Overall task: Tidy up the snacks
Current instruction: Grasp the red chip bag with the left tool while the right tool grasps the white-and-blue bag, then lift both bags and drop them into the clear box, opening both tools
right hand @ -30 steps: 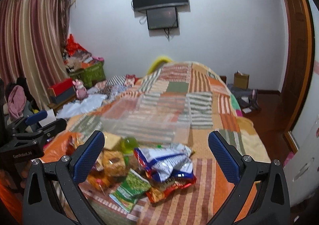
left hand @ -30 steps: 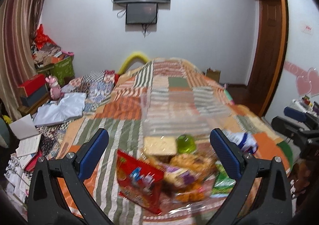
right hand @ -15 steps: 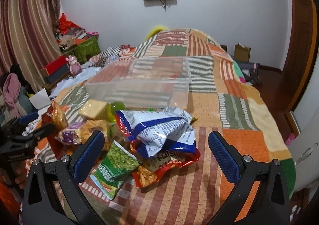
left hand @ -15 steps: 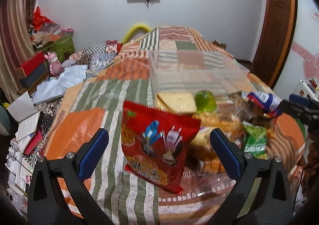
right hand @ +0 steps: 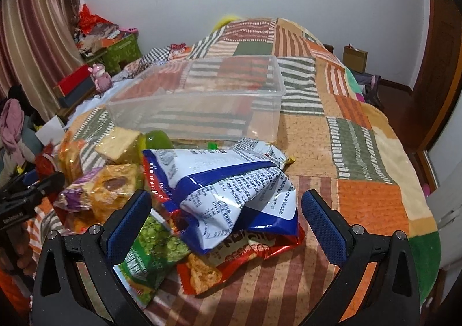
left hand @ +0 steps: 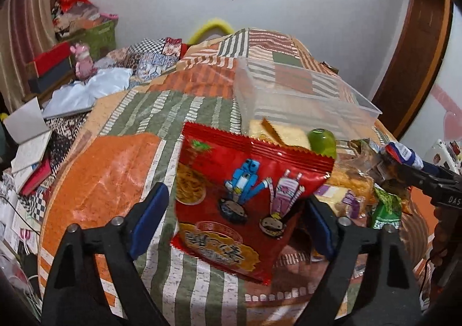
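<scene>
My left tongs (left hand: pixel 235 220) stand wide apart, gripping nothing, with the red noodle-snack bag (left hand: pixel 245 199) right between the two blue pads: the left pad is just clear of the bag's left edge, and the right pad is partly hidden behind its right edge, so I cannot tell whether it touches. The bag stands tilted on the bed (left hand: pixel 106 181), propped against the heap behind it. I judge it light, crinkly and slick, puffed with air; a grip across the belly would likely squash or slip, so I would take it by the flat crimped seam at the top or pinch a side edge.

Ahead and to the right of these tongs sits the clear plastic bin (left hand: pixel 303 95), with nothing visible inside it, and just before it a wrapped cake slice (left hand: pixel 283 135) and a green jelly cup (left hand: pixel 322 141).

Further right, my right tongs (right hand: pixel 226 225) are also spread and carry nothing. Between them lies the blue-and-white bag (right hand: pixel 231 181), crumpled, on top of a red-orange chip bag (right hand: pixel 248 253); a green pea packet (right hand: pixel 156 242) lies by the left pad. The blue-and-white bag looks soft and half slack, so I judge its bunched near fold the surest hold. The bin lies straight ahead, beyond the heap.
</scene>
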Demonstrator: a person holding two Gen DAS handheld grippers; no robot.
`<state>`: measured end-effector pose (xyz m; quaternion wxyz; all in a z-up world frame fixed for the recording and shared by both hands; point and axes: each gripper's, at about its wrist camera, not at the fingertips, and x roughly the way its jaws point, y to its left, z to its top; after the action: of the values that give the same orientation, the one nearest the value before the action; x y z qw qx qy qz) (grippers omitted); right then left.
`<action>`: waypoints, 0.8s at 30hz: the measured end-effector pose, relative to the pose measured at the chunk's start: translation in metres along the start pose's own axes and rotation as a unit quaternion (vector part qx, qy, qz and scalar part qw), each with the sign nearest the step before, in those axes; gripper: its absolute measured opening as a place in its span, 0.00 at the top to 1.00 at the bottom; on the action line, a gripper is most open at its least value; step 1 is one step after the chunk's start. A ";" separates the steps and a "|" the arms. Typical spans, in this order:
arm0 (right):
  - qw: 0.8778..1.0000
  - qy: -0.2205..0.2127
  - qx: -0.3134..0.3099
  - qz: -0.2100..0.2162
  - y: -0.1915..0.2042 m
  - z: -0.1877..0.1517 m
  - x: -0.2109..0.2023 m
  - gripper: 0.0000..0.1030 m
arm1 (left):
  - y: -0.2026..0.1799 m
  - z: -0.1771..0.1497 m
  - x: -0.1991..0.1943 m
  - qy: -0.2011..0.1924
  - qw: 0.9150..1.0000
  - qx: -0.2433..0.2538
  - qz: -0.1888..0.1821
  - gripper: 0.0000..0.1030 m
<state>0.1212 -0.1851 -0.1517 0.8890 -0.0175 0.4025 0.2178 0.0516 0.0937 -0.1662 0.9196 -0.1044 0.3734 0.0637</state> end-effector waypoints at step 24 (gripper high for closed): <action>0.999 -0.029 0.034 0.019 -0.013 0.006 -0.011 0.23 | 0.009 0.013 -0.012 -0.027 0.999 -0.018 0.003 0.36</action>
<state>0.1241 -0.1999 -0.1412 0.8961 0.0270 0.3837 0.2216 0.0504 0.1050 -0.1503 0.9271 -0.1176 0.3476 0.0760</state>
